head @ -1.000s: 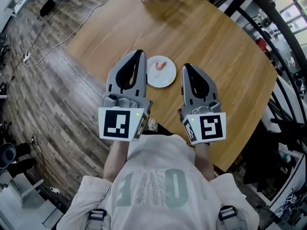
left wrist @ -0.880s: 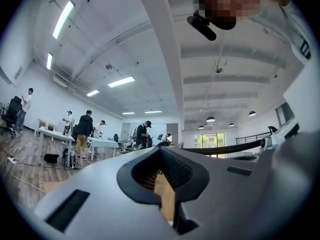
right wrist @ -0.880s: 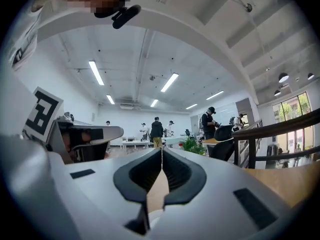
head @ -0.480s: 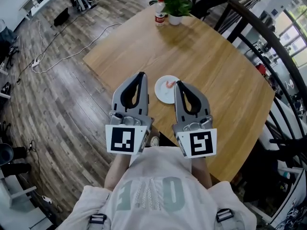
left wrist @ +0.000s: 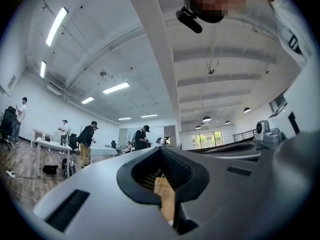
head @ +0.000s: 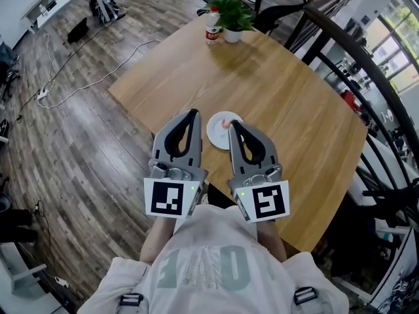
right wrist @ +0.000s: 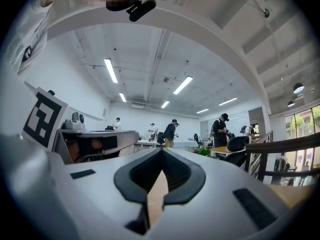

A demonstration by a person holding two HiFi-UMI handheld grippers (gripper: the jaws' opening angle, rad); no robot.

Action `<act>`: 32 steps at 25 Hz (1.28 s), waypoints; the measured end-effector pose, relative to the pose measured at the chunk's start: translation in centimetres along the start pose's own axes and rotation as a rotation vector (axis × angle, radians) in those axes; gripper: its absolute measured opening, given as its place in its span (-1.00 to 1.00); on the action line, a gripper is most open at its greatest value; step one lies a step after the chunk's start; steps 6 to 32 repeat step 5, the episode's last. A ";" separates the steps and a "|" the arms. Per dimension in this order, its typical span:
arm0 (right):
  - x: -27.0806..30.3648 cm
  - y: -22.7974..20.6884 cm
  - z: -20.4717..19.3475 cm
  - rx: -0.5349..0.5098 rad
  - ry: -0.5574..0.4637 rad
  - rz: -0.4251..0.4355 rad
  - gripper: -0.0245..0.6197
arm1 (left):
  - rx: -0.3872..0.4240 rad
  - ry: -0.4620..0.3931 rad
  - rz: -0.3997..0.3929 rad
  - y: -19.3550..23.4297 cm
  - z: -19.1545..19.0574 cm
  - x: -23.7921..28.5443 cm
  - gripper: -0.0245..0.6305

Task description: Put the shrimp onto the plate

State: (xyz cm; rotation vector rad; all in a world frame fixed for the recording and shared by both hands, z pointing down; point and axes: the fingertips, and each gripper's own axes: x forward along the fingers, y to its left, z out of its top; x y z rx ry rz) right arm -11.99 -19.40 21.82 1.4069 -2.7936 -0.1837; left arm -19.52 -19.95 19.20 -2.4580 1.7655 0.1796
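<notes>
On the round wooden table [head: 281, 90], a small white plate [head: 218, 129] lies near the front edge with a pink shrimp [head: 226, 123] on it. My left gripper [head: 192, 114] is raised in front of my chest, just left of the plate, jaws shut on nothing. My right gripper [head: 233, 124] is held beside it, its tip overlapping the plate's right rim in the head view, also shut and empty. Both gripper views point up at the ceiling; the left gripper [left wrist: 161, 154] and right gripper [right wrist: 161, 155] show closed jaws with a sliver of wood behind them.
A potted plant [head: 232, 12] and a bottle [head: 212, 26] stand at the table's far edge. A black curved railing [head: 366, 84] runs along the right. A white cable [head: 85, 77] trails over the wooden floor at left. Several people stand at desks far off [left wrist: 90, 139].
The two grippers have drawn closer together; the right one shifted left until its tip overlaps the plate. The head view tilted up, bringing the plant and bottle into sight.
</notes>
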 end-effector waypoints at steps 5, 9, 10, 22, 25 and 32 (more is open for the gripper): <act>-0.9 2.7 -1.4 -0.002 0.006 0.019 -0.86 | 0.027 0.008 -0.025 -0.6 -1.4 -2.4 -0.90; -0.9 2.7 -1.4 -0.002 0.006 0.019 -0.86 | 0.027 0.008 -0.025 -0.6 -1.4 -2.4 -0.90; -0.9 2.7 -1.4 -0.002 0.006 0.019 -0.86 | 0.027 0.008 -0.025 -0.6 -1.4 -2.4 -0.90; -0.9 2.7 -1.4 -0.002 0.006 0.019 -0.86 | 0.027 0.008 -0.025 -0.6 -1.4 -2.4 -0.90; -0.9 2.7 -1.4 -0.002 0.006 0.019 -0.86 | 0.027 0.008 -0.025 -0.6 -1.4 -2.4 -0.90; -0.9 2.7 -1.4 -0.002 0.006 0.019 -0.86 | 0.027 0.008 -0.025 -0.6 -1.4 -2.4 -0.90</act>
